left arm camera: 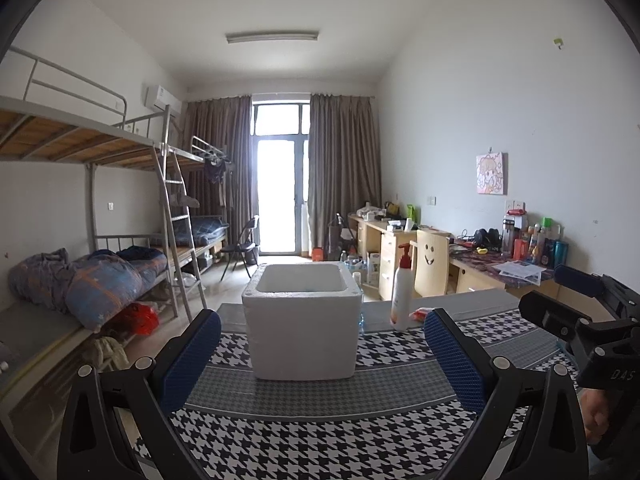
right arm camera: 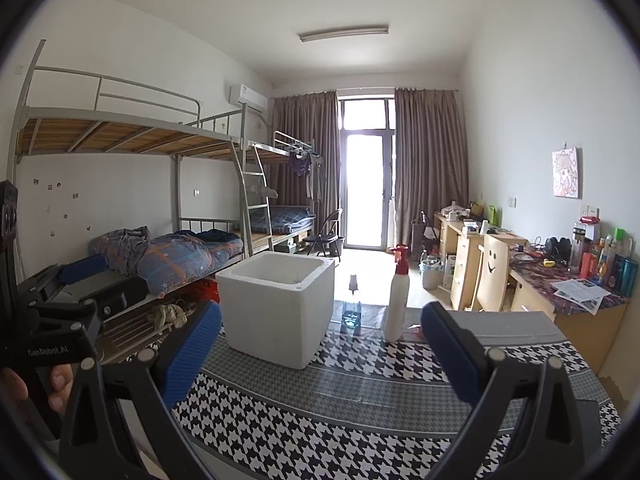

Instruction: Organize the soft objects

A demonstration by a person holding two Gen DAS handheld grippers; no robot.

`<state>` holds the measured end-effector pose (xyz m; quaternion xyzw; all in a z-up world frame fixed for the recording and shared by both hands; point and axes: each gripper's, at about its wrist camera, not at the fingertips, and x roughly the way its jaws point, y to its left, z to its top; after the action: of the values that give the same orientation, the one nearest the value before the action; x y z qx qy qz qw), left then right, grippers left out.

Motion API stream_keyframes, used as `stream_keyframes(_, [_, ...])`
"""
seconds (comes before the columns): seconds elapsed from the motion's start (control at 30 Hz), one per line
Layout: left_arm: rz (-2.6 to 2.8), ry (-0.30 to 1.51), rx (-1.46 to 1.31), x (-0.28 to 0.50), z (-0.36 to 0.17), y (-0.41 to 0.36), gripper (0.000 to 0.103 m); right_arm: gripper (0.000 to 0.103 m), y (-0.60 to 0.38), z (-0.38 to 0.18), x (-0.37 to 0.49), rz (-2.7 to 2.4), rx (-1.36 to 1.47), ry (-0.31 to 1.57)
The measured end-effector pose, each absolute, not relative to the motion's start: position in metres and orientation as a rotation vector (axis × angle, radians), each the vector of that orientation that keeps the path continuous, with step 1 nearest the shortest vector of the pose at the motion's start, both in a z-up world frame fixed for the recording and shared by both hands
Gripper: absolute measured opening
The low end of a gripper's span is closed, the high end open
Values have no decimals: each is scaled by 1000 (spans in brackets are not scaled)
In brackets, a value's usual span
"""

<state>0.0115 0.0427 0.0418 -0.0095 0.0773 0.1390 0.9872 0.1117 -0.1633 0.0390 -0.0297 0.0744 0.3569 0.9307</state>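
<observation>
Left wrist view: white foam box, open-topped, upright on the houndstooth tablecloth; visible interior white, bottom hidden by the near wall. White pump bottle, red pump, upright just right of the box; small red-and-white item beside its base, too small to identify. Left gripper: blue pads wide apart, holding nothing, above the cloth short of the box. Right gripper at the right edge. Right wrist view: same foam box, contents not visible; small clear spray bottle between box and pump bottle. Right gripper: fingers spread wide, empty, touching nothing.
</observation>
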Motion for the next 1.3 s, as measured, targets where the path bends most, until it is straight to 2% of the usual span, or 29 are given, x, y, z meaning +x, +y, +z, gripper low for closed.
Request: stream_keyframes(1.3, [278, 215, -35, 12, 2, 46, 102, 101, -175, -9, 114, 666, -33, 213])
